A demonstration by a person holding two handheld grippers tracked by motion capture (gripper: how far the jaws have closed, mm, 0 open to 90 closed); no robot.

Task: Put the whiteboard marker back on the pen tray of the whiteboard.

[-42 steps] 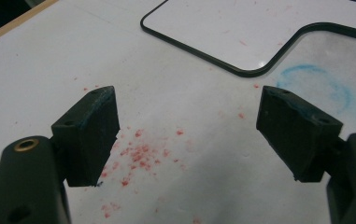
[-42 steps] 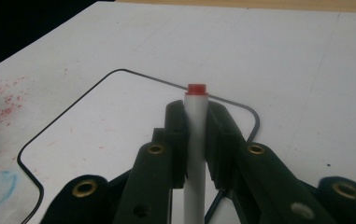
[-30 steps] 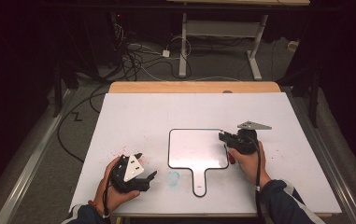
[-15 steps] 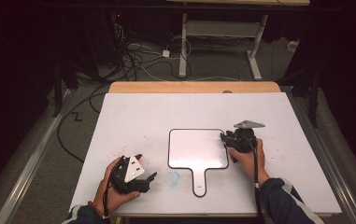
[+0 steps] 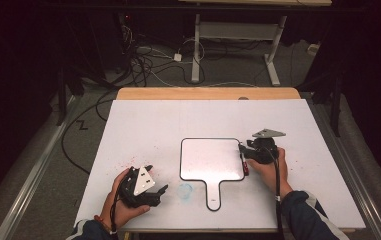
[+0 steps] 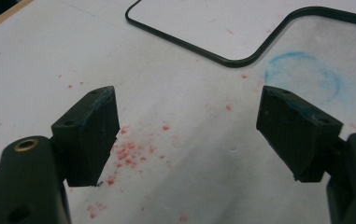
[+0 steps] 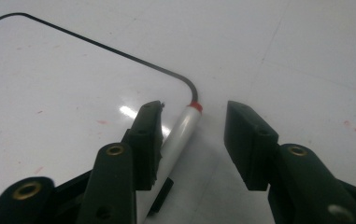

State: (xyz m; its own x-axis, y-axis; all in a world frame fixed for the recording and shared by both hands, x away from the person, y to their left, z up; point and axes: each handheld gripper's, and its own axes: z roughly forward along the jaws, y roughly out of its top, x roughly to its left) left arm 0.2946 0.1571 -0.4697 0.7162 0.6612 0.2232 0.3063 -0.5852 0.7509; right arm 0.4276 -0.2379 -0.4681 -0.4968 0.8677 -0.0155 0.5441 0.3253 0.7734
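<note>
A small white board [image 5: 210, 159] with a black rim and a short handle lies mid-table. A silver marker [image 7: 181, 128] with a red end lies along the board's right edge [image 5: 245, 165]. My right gripper [image 5: 245, 152] sits over it. Its jaws have just been opening and now stand apart [image 7: 195, 109], with the marker between them, close beside the left pad and free of the right one. My left gripper [image 5: 160, 192] rests near the table's front left, jaws wide open [image 6: 187, 107] over bare tabletop with nothing between them.
A blue smudged ring [image 6: 302, 77] marks the table just left of the board's handle [image 5: 185, 190]. Red specks [image 6: 131, 151] are scattered under the left gripper. The white tabletop [image 5: 178, 120] ends at a wooden far edge [image 5: 208, 93]. Cables lie on the floor beyond.
The right gripper's jaws look wider apart than before, and the marker now lies loose between them. Both hands have stayed where they were.
</note>
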